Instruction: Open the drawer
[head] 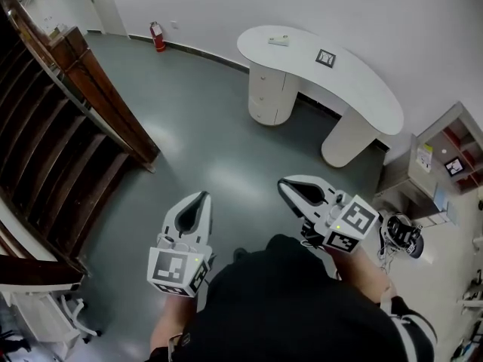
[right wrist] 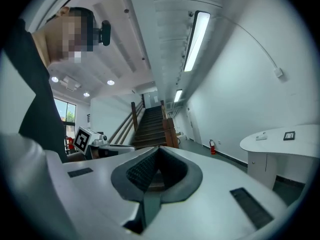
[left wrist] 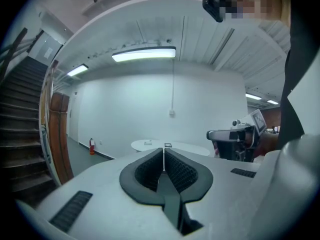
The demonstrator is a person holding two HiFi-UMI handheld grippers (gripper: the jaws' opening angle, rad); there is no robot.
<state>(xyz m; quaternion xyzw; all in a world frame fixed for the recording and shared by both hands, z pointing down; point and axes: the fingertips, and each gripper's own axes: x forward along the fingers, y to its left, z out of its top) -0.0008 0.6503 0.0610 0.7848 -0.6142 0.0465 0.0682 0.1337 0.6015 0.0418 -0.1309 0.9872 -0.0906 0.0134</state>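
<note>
A white curved desk (head: 362,81) stands across the room by the far wall. Its rounded drawer pedestal (head: 266,90) has its drawer fronts flush. Both grippers hang in the air over the grey floor, well short of the desk. My left gripper (head: 199,199) points toward the desk, its jaws shut with nothing between them (left wrist: 163,152). The desk (left wrist: 150,145) looks small and far off in the left gripper view. My right gripper (head: 285,187) is also shut and empty (right wrist: 159,149). In the right gripper view the desk (right wrist: 280,136) and its pedestal (right wrist: 260,166) lie at the right edge.
A dark staircase with a wooden railing (head: 98,96) fills the left side. A red fire extinguisher (head: 158,36) stands by the far wall. A shelf unit (head: 441,164) and a small wheeled device (head: 404,234) are at the right. A marker card (head: 325,58) lies on the desk.
</note>
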